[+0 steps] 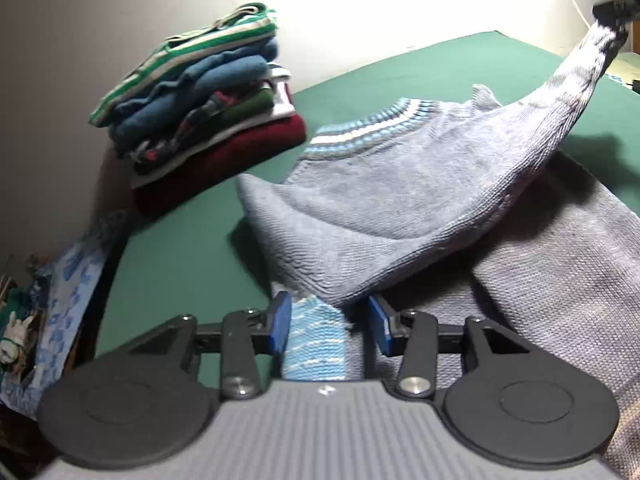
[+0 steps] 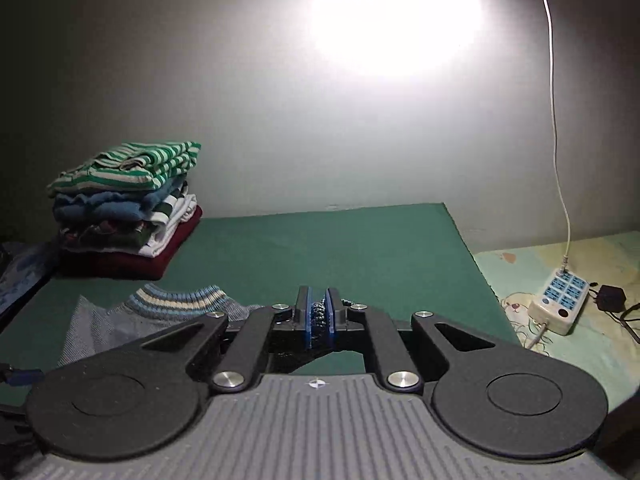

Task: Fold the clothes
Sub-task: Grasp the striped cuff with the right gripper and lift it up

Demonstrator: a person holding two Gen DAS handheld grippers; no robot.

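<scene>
Left wrist view: the left gripper has its jaws parted around the striped blue cuff of a grey sweater; one pad seems to touch the cuff, the other stands off it, so no firm grip shows. The sweater lies on the green surface, its other sleeve lifted up to the right. The right gripper is clenched on a bit of dark knit. A pile of folded clothes sits at the surface's far left corner, and a power strip lies to the right.
</scene>
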